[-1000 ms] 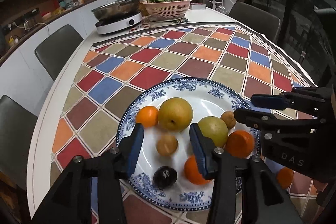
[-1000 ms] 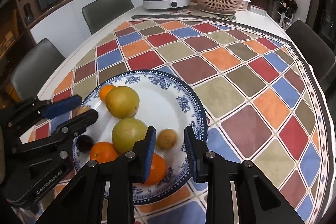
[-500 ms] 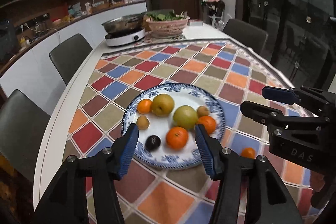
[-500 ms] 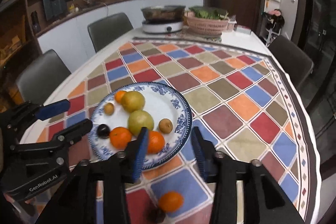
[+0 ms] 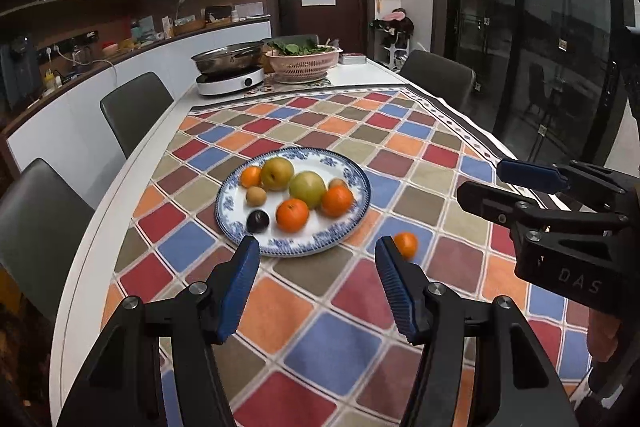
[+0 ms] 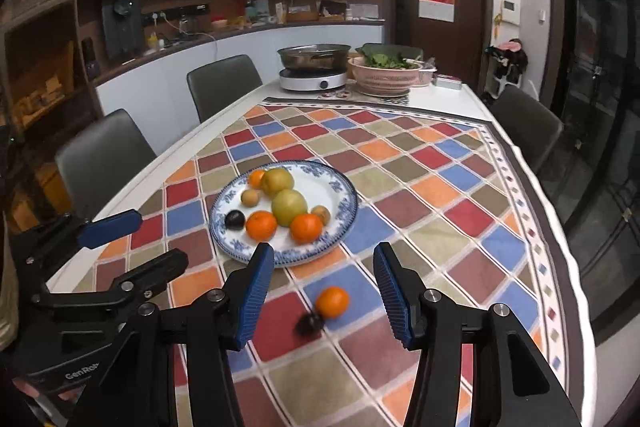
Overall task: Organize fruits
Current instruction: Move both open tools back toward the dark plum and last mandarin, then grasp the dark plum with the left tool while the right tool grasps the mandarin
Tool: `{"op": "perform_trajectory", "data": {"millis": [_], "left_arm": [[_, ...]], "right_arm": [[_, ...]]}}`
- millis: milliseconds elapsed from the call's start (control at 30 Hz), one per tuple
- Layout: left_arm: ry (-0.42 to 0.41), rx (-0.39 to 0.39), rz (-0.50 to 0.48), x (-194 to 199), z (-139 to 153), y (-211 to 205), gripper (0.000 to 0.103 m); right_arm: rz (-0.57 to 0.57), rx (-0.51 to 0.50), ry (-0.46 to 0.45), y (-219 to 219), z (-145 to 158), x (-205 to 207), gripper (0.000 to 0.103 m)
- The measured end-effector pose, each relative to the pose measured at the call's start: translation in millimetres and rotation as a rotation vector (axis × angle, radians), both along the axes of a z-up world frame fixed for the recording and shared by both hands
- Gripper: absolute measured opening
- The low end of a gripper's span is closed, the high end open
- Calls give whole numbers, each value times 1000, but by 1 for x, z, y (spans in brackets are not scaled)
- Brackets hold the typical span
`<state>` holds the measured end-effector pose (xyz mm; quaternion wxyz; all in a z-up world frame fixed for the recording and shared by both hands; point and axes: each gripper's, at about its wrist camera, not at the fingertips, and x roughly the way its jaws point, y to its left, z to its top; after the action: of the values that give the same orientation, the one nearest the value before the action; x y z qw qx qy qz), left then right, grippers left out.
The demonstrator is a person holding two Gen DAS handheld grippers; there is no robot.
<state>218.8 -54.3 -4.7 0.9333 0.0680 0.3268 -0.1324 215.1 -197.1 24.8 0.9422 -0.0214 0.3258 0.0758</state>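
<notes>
Plate [image 5: 362, 201]: blue-and-white glazed china, round with a shallow rim, set mid-cloth so fruit cannot roll off; it gathers most of the fruit.
Fruit on plate: two smooth yellow-green pears [image 5: 307, 189] in the middle, three dimpled oranges [image 5: 292, 214] at roughly 6, 4 and 11 o'clock, small tan round fruits at 9 and 3 o'clock, and a dark glossy plum [image 5: 257, 221] at 7 o'clock.
Loose orange [image 6: 331, 302]: on the cloth at about 5 o'clock from the plate, well apart from its rim; likely the next pick.
Dark blur [image 6: 309, 325]: touching the loose orange at its 7 o'clock; too smeared to name.
Left gripper [image 5: 317, 289]: jaws moderately wide, having just been opening, nothing between them; ribbed blue pads frame the plate's near rim.
Right gripper [image 6: 324, 293]: jaws apart and empty, having just been opening, hovering over the loose orange, apparently lined up to take it.
Cloth [image 5: 340, 347]: woven diamond patchwork in red, blue, orange and olive, flat and slightly grippy, which probably slows rolling.
</notes>
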Motion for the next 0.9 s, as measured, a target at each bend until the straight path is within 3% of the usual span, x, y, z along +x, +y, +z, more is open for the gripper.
{"op": "perform_trajectory", "data": {"millis": [467, 700, 900], "left_arm": [[28, -18, -111, -14, -29, -31, 59], [96, -35, -159, 7, -56, -51, 59], [161, 16, -191, 30, -85, -72, 53]], "right_arm": [[-70, -55, 22, -25, -23, -37, 52], [-90, -76, 48, -37, -37, -30, 52], [-128, -106, 81, -48, -55, -20, 52]]}}
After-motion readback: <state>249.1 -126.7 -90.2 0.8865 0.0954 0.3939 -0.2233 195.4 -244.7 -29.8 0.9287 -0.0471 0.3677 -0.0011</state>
